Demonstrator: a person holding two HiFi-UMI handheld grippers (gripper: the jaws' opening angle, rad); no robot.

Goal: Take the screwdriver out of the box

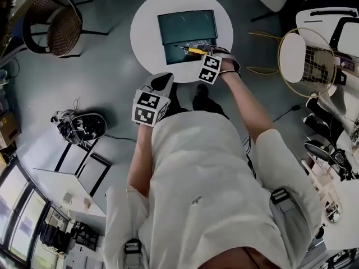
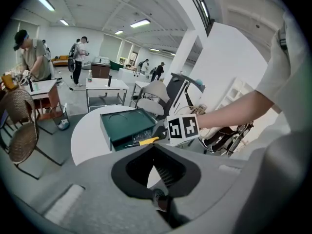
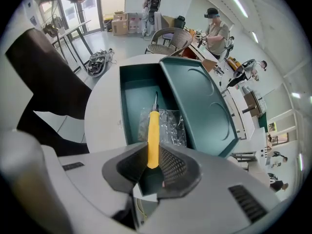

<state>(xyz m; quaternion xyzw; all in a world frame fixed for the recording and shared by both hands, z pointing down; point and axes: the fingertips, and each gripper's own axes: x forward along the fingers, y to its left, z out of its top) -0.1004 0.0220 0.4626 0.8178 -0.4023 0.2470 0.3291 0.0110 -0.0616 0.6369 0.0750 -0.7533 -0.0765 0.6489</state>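
White round table (image 1: 143, 35): bears the one box, set toward its near edge.

Green box (image 1: 187, 27): lid swung open and standing up behind the tray; the tray holds a clear plastic bag (image 3: 171, 126).

Left gripper (image 1: 161, 82): held off the table's near rim, jaws drawn together at the tips, nothing between them.

Right gripper (image 3: 152, 156): pointed steeply down at the box's front edge, jaws narrowed onto the screwdriver's handle.

Screwdriver (image 3: 153, 130): yellow handle, thin metal shaft; gripped at the handle end, shaft reaching out over the tray and bag.

Status, as judged: grasp made and tool apparently raised off the tray floor. Outstanding: carry it clear of the box.
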